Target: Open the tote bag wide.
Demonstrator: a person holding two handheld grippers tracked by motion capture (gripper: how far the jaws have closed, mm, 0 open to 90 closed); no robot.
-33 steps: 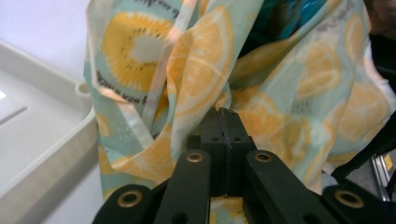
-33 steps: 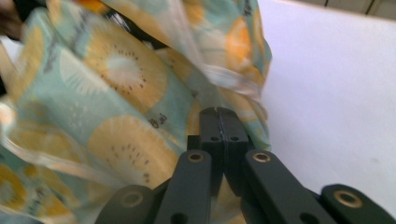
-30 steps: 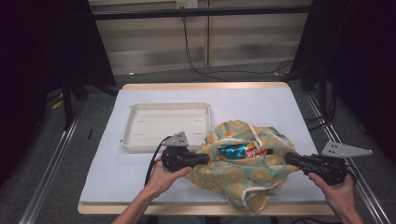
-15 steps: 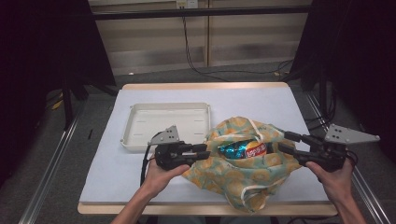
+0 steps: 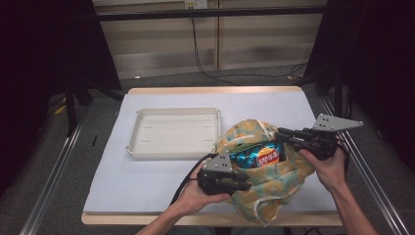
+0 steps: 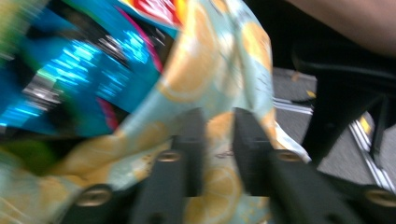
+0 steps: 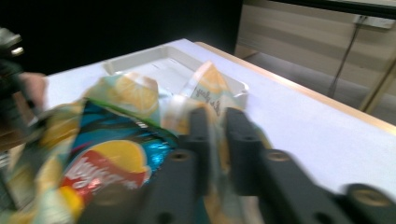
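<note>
Grey floor [image 5: 58,196] around the table [image 5: 274,105] — pale panelled wall [image 5: 161,44] far (cables [image 5: 205,58] hanging), dark curtains [image 5: 44,54] flanking.

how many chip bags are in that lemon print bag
1 that shows: a blue chip bag in the open mouth of the lemon print bag on the table; more may be hidden under the cloth.

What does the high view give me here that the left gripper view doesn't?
High view: the white tray beside the bag, the table, and the right gripper pinching the bag's far rim. Left gripper view: the left gripper close up, its jaws shut on a fold of the lemon-print cloth. Both show the lemon-print bag and the blue chip packet inside it.
</note>
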